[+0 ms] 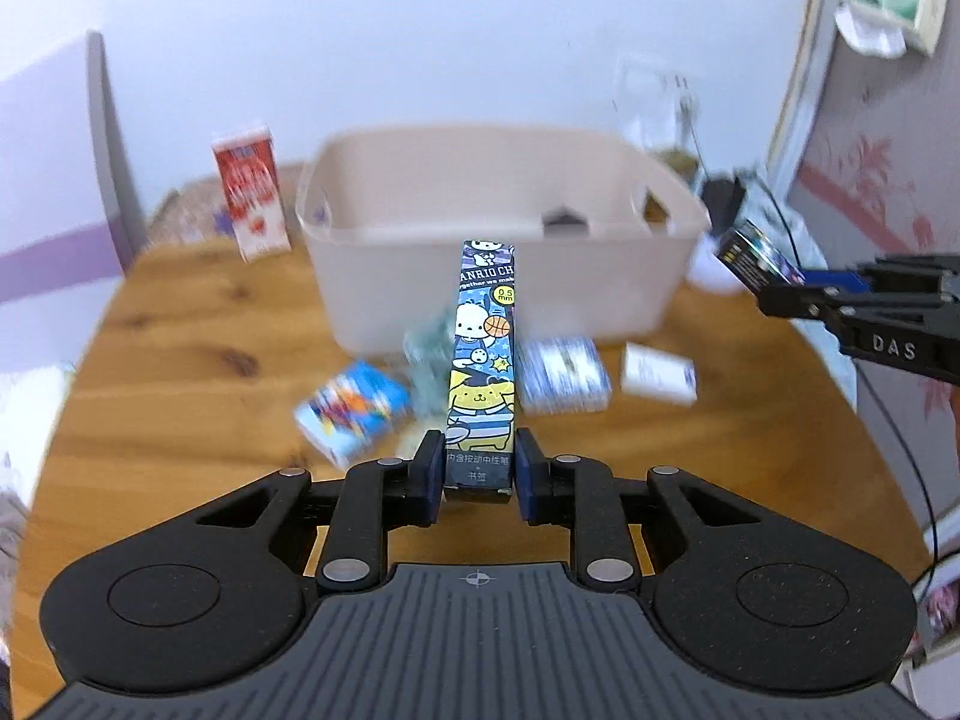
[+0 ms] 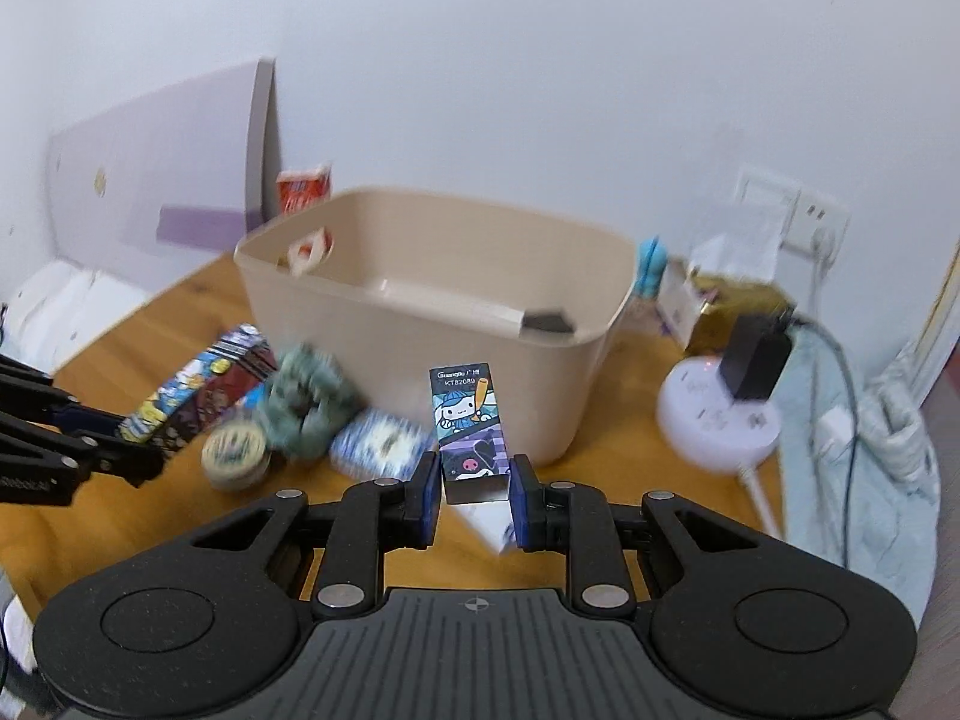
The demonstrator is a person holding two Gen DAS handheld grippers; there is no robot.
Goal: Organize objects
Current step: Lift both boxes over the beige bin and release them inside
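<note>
Wooden table: bin ahead (clutter before it); each hand-held gripper clasps a box.

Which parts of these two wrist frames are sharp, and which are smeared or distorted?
Left wrist view: the pen box held in the left gripper is crisp, while the small boxes on the table and the beige bin are motion-blurred. Right wrist view: the held cartoon box is sharp; the green scrunchie and bin smear. Both show fisheye bending and dark corners.

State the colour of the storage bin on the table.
The plastic storage bin is beige; clearest in the right wrist view.
</note>
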